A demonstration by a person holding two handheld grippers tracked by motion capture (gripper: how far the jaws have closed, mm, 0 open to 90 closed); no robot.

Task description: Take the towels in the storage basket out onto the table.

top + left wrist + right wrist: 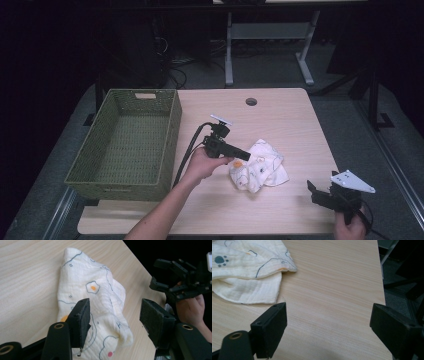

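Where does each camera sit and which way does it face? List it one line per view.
High view: above the person's side, looking forward and down on the table, basket, cloth; forearm, both hands show.
Left gripper view: rides the left tool, looks along its open jaws at the cloth; the right tool shows beyond.
Right gripper view: rides the right tool, faces bare tabletop.
All three share the cloth.

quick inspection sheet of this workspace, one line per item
surface: light wood table, round hole near far edge
job's things: crumpled white printed cloth lying flat; green woven basket at left with nothing in it
clutter: nothing seen
grippers: left claw open, jaws astride the cloth, pads not pressing; right claw open over bare wood, apart from the cloth
cables: black cable trailing from left claw
surroundings: dark room, grey desk frame behind
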